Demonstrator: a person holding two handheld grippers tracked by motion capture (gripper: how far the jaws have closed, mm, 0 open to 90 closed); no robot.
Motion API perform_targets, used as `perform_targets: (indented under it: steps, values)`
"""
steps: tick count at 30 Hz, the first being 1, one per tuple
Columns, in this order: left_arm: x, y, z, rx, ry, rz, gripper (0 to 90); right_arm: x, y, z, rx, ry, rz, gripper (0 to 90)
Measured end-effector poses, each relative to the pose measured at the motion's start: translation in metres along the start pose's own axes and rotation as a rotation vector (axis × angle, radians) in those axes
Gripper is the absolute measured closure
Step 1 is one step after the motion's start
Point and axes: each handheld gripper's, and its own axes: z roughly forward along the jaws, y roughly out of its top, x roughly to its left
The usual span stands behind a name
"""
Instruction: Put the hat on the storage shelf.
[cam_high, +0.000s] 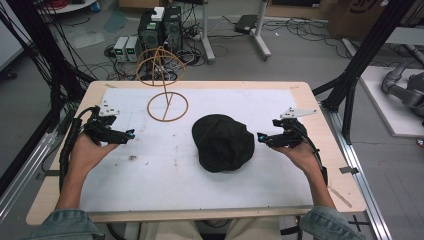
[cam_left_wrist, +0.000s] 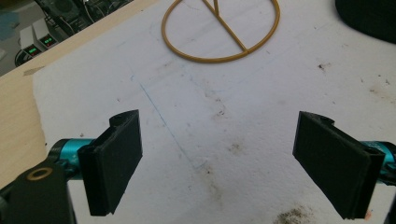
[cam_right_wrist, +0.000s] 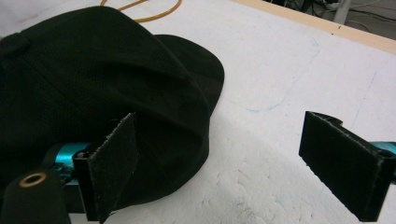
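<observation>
A black cap lies flat on the white mat, a little right of the middle. Close up, the cap spreads over the left half of the right gripper view, brim toward the far side. My right gripper hovers just right of the cap, jaws wide apart and open with nothing between them. A wooden hoop stand rises at the back centre; its base ring lies ahead of my left gripper. That left gripper is open over bare mat, left of the cap.
The mat covers a pale wooden table. Dark smudges mark the mat near the left hand. Beyond the far edge stand electronic boxes and tangled cables on the floor. Black frame posts rise at the right.
</observation>
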Motion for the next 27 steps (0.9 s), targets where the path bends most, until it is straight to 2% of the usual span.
perform_targets:
  steps: [27]
  values:
    - [0.0006,0.0002,0.0018,0.009,0.010,-0.001,17.3,0.0012,0.0004,-0.0029,-0.004,-0.004,-0.002,12.0]
